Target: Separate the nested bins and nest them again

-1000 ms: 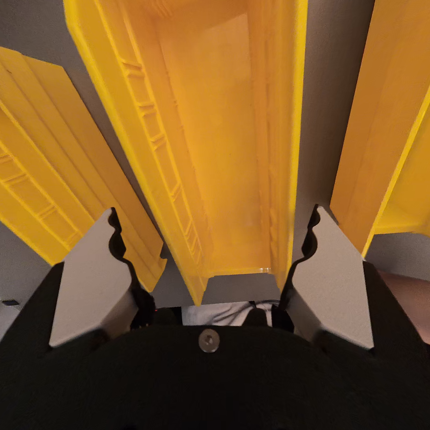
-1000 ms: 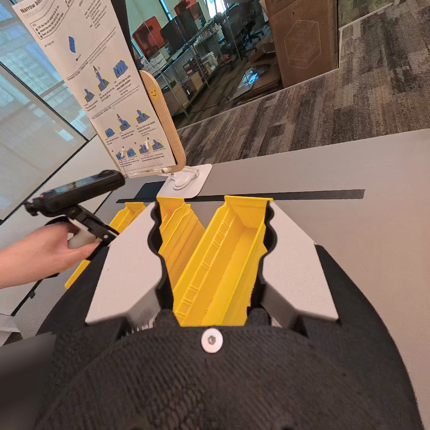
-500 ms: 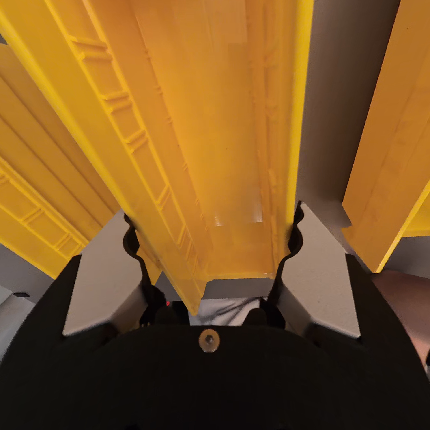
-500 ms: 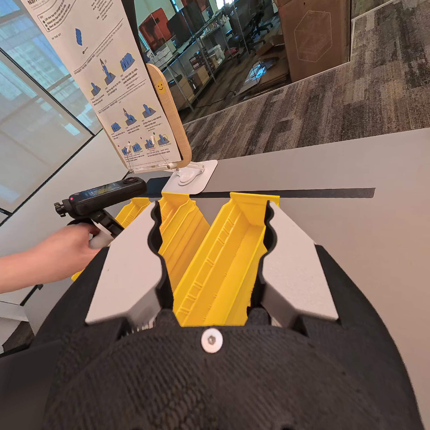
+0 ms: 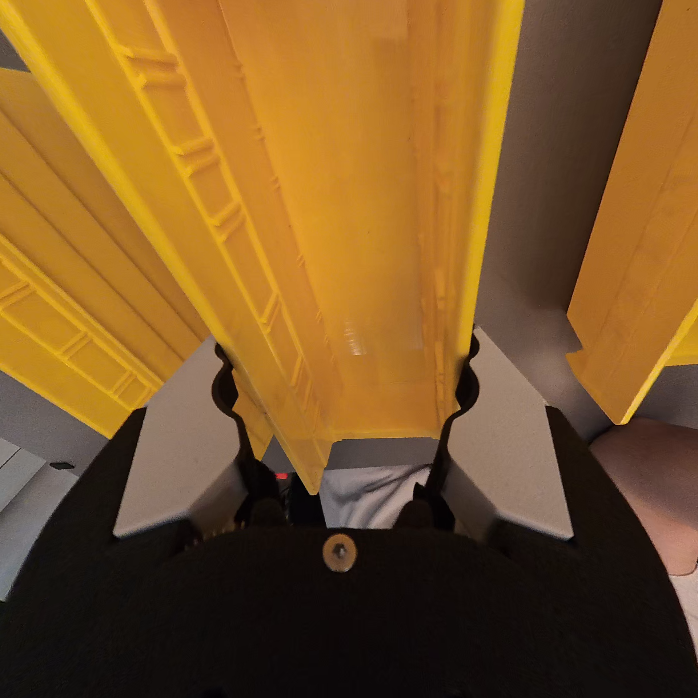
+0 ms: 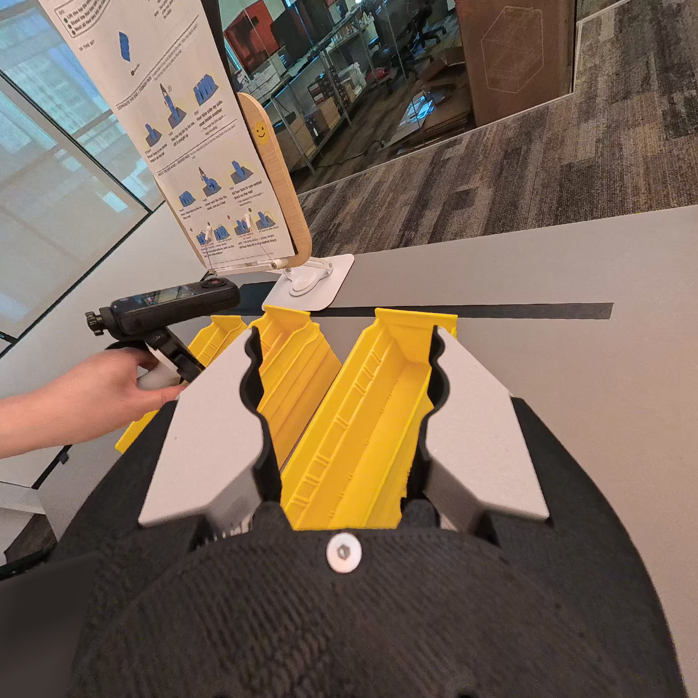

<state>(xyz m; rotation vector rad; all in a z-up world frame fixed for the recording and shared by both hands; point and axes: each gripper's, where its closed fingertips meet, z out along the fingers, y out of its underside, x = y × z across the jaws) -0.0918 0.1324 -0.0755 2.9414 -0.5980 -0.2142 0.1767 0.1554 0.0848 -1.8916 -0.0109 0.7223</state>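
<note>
In the left wrist view a long yellow bin [image 5: 359, 189] lies open side up between my left gripper's [image 5: 345, 351] pads. The jaws stand wide around its near end, the pad tips level with its rims, and I see no firm press. More yellow bins lie to its left [image 5: 75, 264] and right [image 5: 642, 189]. In the right wrist view my right gripper [image 6: 345, 334] is shut on the near end of another yellow bin [image 6: 370, 434], deep between the pads. A neighbouring bin [image 6: 294, 362] lies just left of it. The left gripper's handle [image 6: 170, 302], held by a hand [image 6: 94, 389], is over the far-left bin [image 6: 217, 336].
The bins lie on a grey table [image 6: 566, 377] crossed by a black tape line [image 6: 491, 311]. An instruction sheet on a wooden stand [image 6: 181, 151] with a white base [image 6: 313, 279] stands behind the bins. Carpet floor lies beyond the table's far edge.
My left gripper has moved forward along the middle bin and its jaws have narrowed around the bin's end. My right gripper has kept its grip on its bin and shifted only slightly.
</note>
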